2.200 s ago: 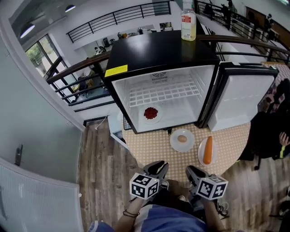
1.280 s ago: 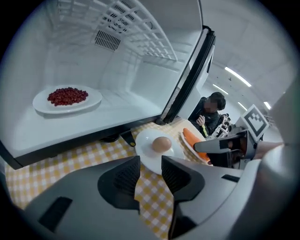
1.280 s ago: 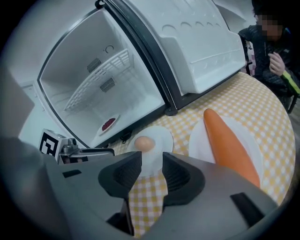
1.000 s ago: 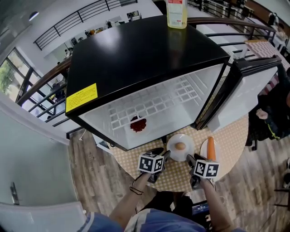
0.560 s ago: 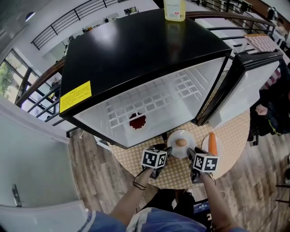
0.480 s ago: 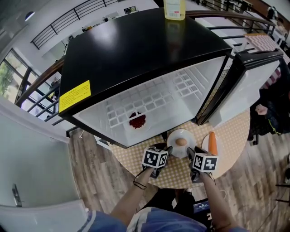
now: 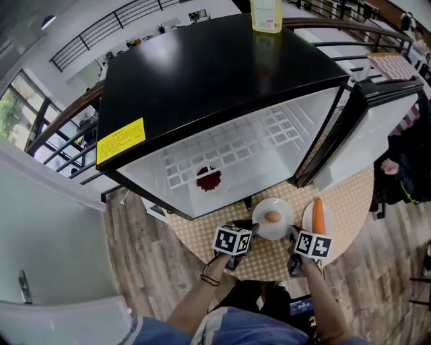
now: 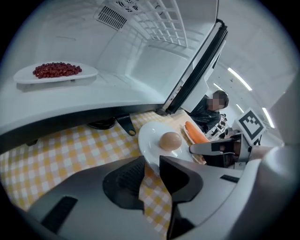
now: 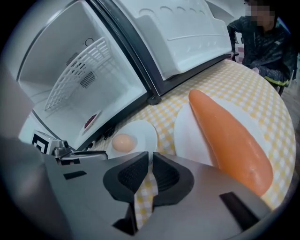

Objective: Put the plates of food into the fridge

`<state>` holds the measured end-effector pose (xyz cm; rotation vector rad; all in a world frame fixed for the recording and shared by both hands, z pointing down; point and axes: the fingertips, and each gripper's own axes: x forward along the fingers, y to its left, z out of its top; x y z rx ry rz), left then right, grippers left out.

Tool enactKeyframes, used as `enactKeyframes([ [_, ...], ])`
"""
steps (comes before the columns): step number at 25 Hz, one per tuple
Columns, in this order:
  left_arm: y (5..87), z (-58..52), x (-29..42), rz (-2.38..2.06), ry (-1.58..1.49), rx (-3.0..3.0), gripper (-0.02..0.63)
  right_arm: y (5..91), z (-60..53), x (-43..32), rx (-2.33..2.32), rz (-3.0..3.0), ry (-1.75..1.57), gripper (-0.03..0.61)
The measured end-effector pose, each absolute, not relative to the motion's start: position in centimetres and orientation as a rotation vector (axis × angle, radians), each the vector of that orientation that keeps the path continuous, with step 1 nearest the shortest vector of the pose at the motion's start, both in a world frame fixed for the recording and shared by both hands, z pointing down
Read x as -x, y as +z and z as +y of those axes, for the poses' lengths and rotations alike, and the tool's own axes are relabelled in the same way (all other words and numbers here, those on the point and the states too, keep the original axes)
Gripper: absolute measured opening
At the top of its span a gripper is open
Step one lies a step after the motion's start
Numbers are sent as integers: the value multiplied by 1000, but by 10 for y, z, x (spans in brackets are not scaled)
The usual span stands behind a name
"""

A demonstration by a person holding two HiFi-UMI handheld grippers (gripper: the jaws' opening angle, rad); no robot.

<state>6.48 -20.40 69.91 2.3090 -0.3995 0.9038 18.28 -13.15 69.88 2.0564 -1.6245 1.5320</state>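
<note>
A white plate (image 7: 279,204) with an egg (image 7: 273,217) sits on the checked table in front of the open fridge (image 7: 202,87). My left gripper (image 7: 252,231) is at its left edge and my right gripper (image 7: 293,236) at its right edge. Both pairs of jaws have just been closing. In the left gripper view the plate (image 8: 154,140) runs its rim in between the jaws of the left gripper (image 8: 151,168). In the right gripper view the right gripper (image 9: 151,161) pinches the rim of the plate (image 9: 140,131). A carrot (image 7: 318,214) lies on a second plate (image 9: 187,136) to the right.
Inside the fridge a plate of red beans (image 7: 209,180) rests on the floor under a white wire shelf (image 7: 229,151). The fridge door (image 7: 363,135) stands open at the right. A bottle (image 7: 267,13) is on the fridge top. A person in dark clothes (image 9: 267,42) sits beyond the table.
Since about two seconds ago both grippers have come forward from near my body to the egg plate's two sides. Over the last half second they barely shift.
</note>
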Motion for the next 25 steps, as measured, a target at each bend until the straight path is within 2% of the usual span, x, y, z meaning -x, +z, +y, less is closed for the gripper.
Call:
enactKeyframes([
  [12, 661, -175, -39, -481, 637, -2249, 100, 646, -108, -165, -2087, -1741, 1607, 28],
  [25, 598, -262, -30, -669, 467, -2371, 98, 595, -198, -160, -2055, -1935, 1466, 26],
])
